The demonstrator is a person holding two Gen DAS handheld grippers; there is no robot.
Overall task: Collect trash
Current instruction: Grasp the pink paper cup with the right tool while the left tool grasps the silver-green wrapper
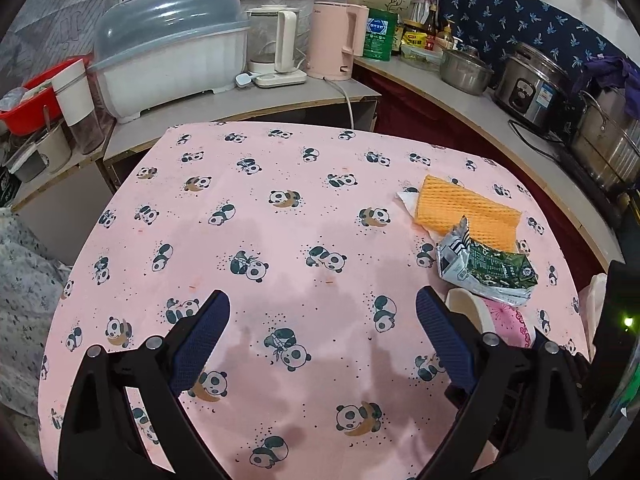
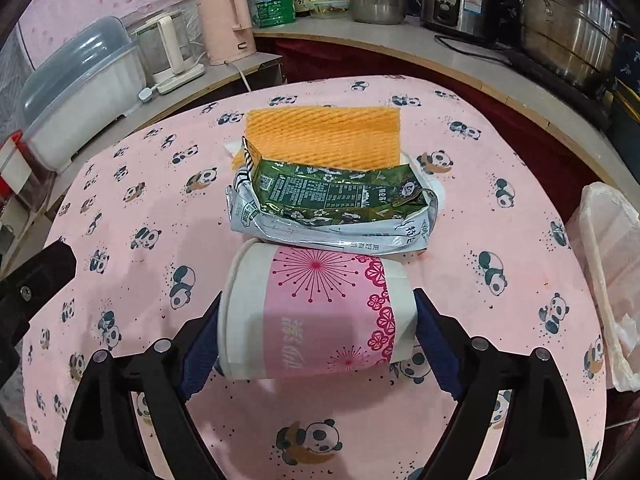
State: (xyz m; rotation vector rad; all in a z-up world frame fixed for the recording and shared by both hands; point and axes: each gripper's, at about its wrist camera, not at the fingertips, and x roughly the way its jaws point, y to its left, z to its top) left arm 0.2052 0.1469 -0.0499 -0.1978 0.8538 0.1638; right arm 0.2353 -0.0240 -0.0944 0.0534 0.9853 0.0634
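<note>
A pink-and-white paper cup (image 2: 320, 312) lies on its side on the panda tablecloth. My right gripper (image 2: 318, 320) has its fingers on both ends of the cup and is shut on it. Just behind the cup lies a crumpled green-and-silver wrapper (image 2: 332, 204), and behind that an orange foam net (image 2: 324, 136) on white paper. My left gripper (image 1: 322, 320) is open and empty over bare cloth, left of the trash. In the left wrist view the cup (image 1: 500, 320), the wrapper (image 1: 484, 268) and the net (image 1: 464, 208) lie to its right.
A thin plastic bag (image 2: 612, 264) hangs open at the table's right edge. Behind the table (image 1: 260, 240) a counter holds a covered dish rack (image 1: 168, 48), two kettles (image 1: 336, 40), a green tin, jars, pots (image 1: 464, 70) and a rice cooker (image 1: 528, 84).
</note>
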